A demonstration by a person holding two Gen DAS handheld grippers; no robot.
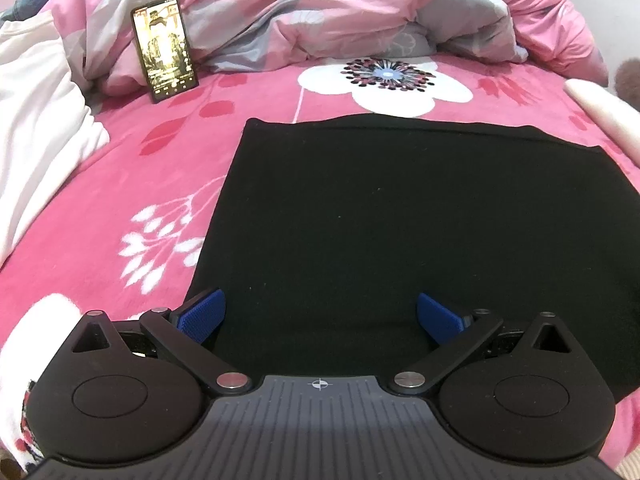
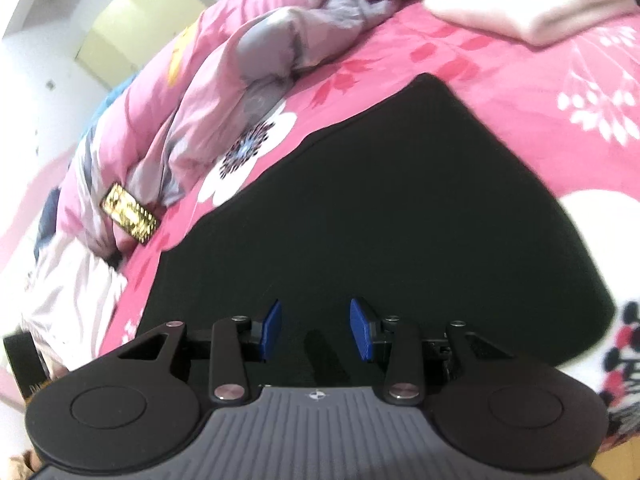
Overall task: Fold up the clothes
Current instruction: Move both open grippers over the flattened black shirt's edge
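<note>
**A:** Left wrist view first: we've got a bed under a pink floral bedsheet (image 1: pixel 168 184) with white blossoms, and a rumpled pink-and-grey quilt (image 1: pixel 320 28) heaped along the far side. A black smartphone with a lit screen (image 1: pixel 166 50) leans upright against that quilt. On the far left there's a loose white garment (image 1: pixel 36 120). The flat black folded cloth (image 1: pixel 400 220) lies spread on the sheet, right in front of us.

**B:** And the grippers? We see the left gripper (image 1: pixel 320 320) angled down over the near edge of the black cloth, its blue pads (image 1: pixel 202 314) as far apart as they go and nothing between them.

**A:** Yep. The right gripper (image 2: pixel 316 330) is tipped down too, and its camera is rolled, so the bed looks slanted and a bit blurred. Its blue pads stand partly apart over the cloth's near edge; something dark sits in the gap, but we can't tell if it's a fold or a shadow, and the pads don't appear to press on it.

**B:** Anything only one view gets?

**A:** The right wrist view shows a white wall with a pale yellow cupboard (image 2: pixel 132 28) beyond the bed, plus a folded pale pink garment (image 2: pixel 532 4) well apart from the black cloth. The left view only catches the end of that.
</note>
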